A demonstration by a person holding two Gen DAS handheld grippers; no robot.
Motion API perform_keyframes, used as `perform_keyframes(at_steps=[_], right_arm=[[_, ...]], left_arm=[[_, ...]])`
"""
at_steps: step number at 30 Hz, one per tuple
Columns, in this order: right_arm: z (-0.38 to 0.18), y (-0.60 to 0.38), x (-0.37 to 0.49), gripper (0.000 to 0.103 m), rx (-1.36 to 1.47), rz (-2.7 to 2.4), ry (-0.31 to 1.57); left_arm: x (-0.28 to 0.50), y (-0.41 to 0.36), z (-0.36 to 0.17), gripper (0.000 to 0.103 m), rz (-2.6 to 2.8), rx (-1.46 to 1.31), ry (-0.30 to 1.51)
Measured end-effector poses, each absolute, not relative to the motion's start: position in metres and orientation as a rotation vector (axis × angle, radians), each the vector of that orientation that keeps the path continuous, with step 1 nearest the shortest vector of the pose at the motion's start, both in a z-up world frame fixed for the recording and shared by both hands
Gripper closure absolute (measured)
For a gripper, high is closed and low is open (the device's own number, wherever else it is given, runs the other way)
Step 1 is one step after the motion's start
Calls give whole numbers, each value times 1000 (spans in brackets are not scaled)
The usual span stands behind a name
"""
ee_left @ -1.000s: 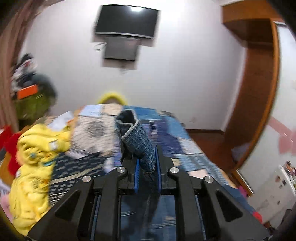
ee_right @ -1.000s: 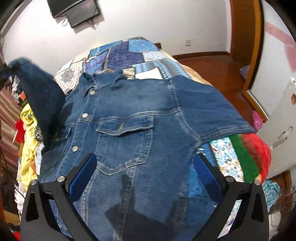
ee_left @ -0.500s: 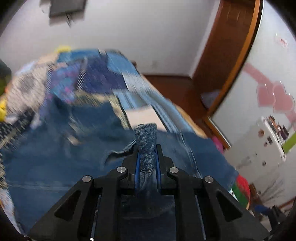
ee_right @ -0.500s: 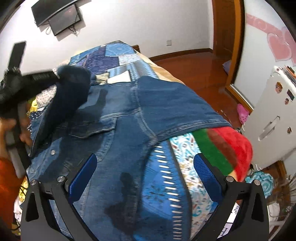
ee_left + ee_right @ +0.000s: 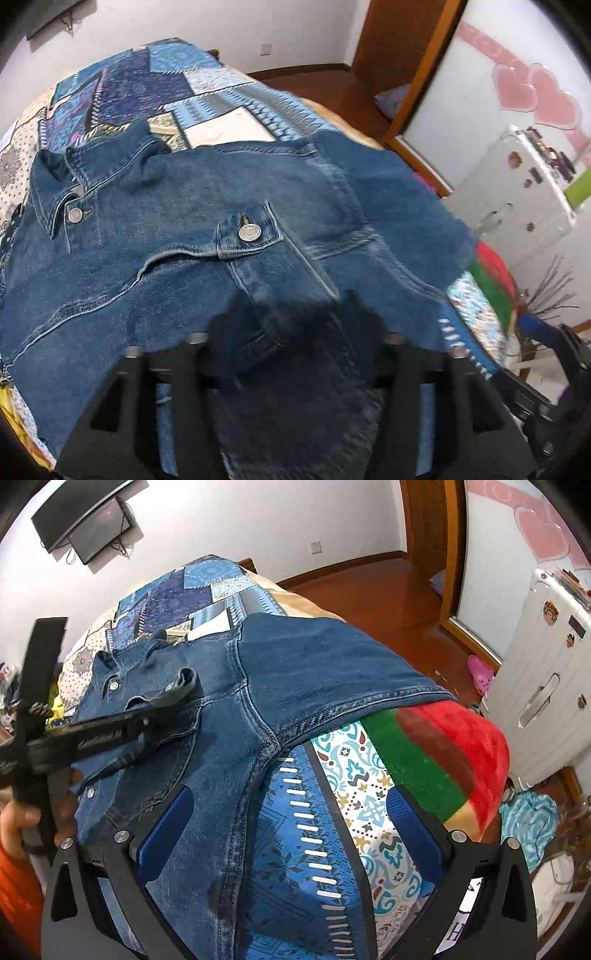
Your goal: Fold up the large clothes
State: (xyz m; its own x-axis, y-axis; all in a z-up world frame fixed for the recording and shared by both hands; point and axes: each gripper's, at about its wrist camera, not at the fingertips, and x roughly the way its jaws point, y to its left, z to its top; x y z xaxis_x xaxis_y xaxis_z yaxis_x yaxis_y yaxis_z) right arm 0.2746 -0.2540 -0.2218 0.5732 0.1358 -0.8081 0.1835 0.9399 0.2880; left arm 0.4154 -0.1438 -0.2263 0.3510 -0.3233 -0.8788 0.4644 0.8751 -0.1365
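A blue denim jacket lies front-up on the patchwork bed. Its left sleeve, with the buttoned cuff, is folded across the chest. My left gripper hangs over that sleeve; its jaws stand apart and blurred, with the sleeve lying between them. In the right wrist view the left gripper reaches over the jacket's chest. My right gripper is open and empty above the jacket's right side seam and the bed's corner. The right sleeve lies spread out to the side.
A patchwork bedspread covers the bed. A red and green blanket hangs at the near right corner. A white suitcase stands on the wooden floor at right. A TV hangs on the far wall.
My left gripper carried the left sleeve from the bed's left side over the chest, lowered it there, and its jaws have opened. My right gripper swung rightward toward the bed corner, still open.
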Motion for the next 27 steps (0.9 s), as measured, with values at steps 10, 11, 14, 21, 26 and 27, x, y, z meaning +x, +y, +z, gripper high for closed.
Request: perform_keyframes(at_steps=[10, 11, 14, 21, 26, 27], right_arm=[[-211, -271, 285, 0, 320, -40, 928], [-209, -276, 288, 0, 319, -44, 926], [-204, -289, 299, 0, 305, -56, 916], [-216, -322, 322, 0, 345, -87, 971], [-245, -341, 336, 0, 456, -58, 1062], [-251, -344, 338, 0, 491, -49, 1079]], left_arm=[[402, -87, -163, 32, -410, 149, 911], [399, -74, -156, 30, -377, 155, 879], [393, -43, -147, 16, -304, 166, 829], [381, 35, -156, 13, -135, 107, 839], [371, 86, -180, 13, -32, 41, 892], [368, 92, -183, 13, -28, 34, 898]])
